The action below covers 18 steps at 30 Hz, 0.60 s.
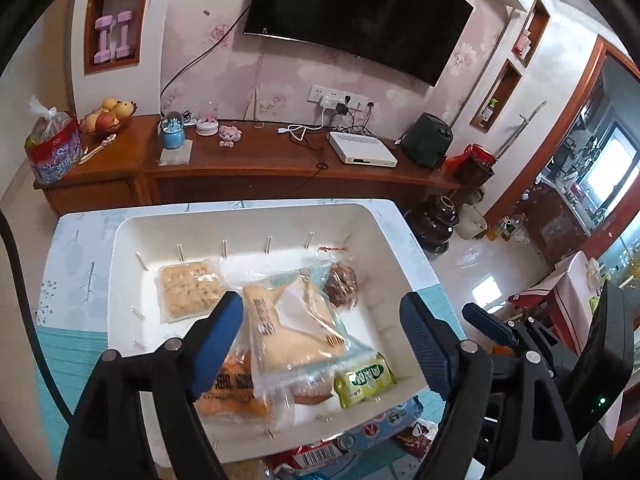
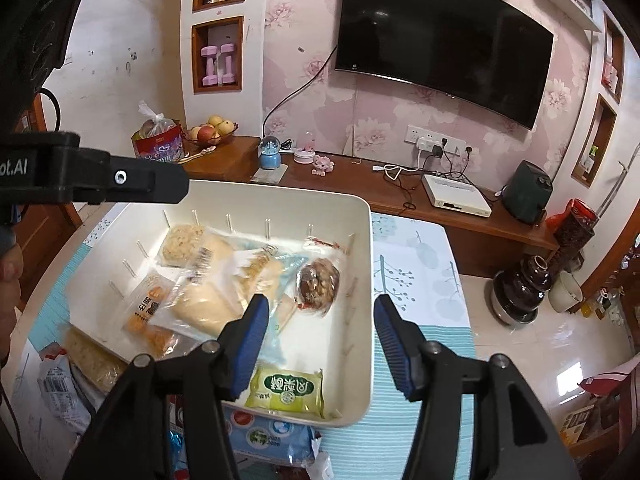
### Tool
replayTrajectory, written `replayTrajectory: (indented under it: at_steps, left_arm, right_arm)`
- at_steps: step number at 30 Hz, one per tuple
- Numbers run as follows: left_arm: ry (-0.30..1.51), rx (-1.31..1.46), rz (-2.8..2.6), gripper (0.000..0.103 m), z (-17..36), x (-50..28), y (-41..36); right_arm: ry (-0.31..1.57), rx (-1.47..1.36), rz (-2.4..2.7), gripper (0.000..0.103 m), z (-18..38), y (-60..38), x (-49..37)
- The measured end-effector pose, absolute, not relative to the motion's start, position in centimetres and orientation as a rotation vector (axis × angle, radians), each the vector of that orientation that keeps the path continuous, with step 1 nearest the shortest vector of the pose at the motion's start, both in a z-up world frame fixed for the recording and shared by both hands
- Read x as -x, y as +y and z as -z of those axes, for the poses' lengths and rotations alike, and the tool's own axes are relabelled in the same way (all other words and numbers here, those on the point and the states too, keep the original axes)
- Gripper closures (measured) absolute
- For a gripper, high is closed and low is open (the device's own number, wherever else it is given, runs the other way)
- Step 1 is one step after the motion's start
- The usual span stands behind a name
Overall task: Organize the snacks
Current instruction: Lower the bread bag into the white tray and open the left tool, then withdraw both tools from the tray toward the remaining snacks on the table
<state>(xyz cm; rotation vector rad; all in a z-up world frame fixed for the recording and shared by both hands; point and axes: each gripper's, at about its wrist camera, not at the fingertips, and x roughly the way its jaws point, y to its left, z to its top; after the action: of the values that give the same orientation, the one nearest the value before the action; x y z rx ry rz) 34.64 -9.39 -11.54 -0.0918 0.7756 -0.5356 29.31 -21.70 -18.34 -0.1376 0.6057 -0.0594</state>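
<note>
- Your left gripper [image 1: 322, 338] hangs over the white bin [image 1: 248, 216], jaws spread, nothing pinched; the sandwich pack [image 1: 288, 332] lies loose directly beneath them.
- Your right gripper [image 2: 318, 338] is also spread and empty, above the bin's near right corner, with the green snack pack [image 2: 286, 392] just below its left finger.
- That reads as a drop just finished.
- More packets, including a blue one [image 2: 272, 436], wait on the table behind both sets of tips, outside the bin's near wall.
- Next, pull back, lower onto one and close on its edge.
</note>
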Motion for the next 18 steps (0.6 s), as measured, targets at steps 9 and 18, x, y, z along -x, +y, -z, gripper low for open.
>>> replayTrajectory:
  at_steps: [9,18]
  left_arm:
    - [0.789,0.096,0.478,0.02,10.6,-30.4,-8.7]
    - [0.767,0.131,0.41,0.017,9.2,-26.1,-8.0]
  right_arm:
    - [0.582,0.167,0.033,0.048,17.0,-21.7,-26.3]
    - [0.574,0.207,-0.028,0.04,16.3,-22.2,-23.2]
